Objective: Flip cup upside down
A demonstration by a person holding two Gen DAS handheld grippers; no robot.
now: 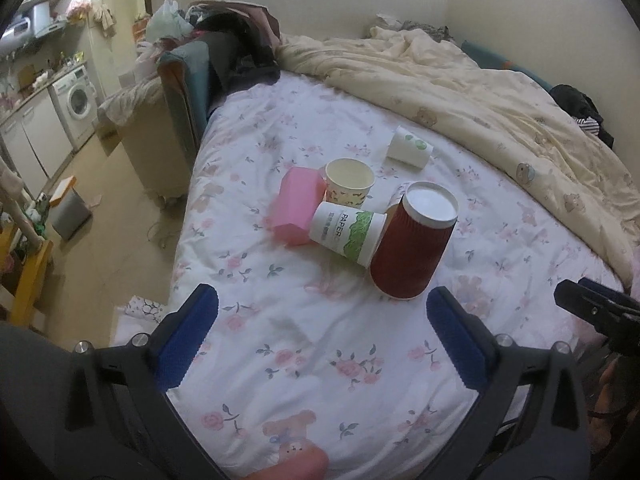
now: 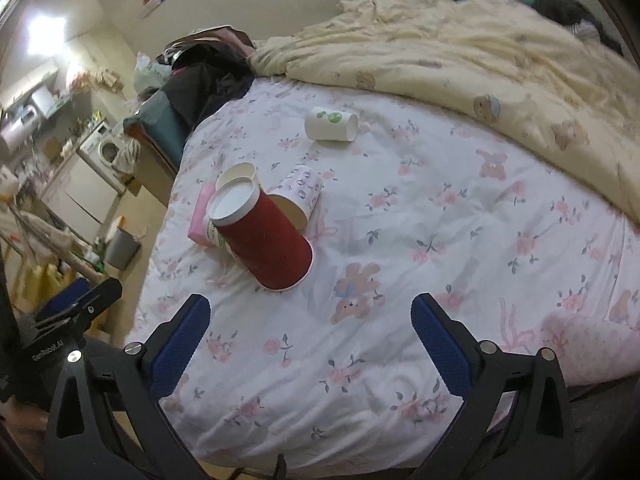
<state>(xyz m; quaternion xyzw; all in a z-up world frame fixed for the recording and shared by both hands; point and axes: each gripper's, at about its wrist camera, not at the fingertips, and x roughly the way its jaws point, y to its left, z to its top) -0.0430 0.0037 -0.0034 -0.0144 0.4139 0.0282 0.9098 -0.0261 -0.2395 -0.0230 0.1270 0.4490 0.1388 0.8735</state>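
Observation:
A dark red ribbed paper cup (image 1: 412, 248) stands upside down on the floral bed sheet, white base up; it also shows in the right wrist view (image 2: 268, 240). A white and green cup (image 1: 346, 234) lies on its side against it. A cream patterned cup (image 1: 349, 184) stands upright behind. A white cup with green dots (image 1: 408, 147) lies on its side farther back, also in the right wrist view (image 2: 331, 125). A pink-patterned cup (image 2: 302, 196) lies on its side. My left gripper (image 1: 322, 308) is open and empty, just short of the red cup. My right gripper (image 2: 310, 312) is open and empty.
A pink box (image 1: 298, 210) lies left of the cups. A cream duvet (image 1: 480, 92) is bunched along the bed's far side. Dark clothes (image 1: 240, 52) are piled at the bed's far left corner. The bed's left edge drops to a floor with a grey bin (image 1: 70, 210).

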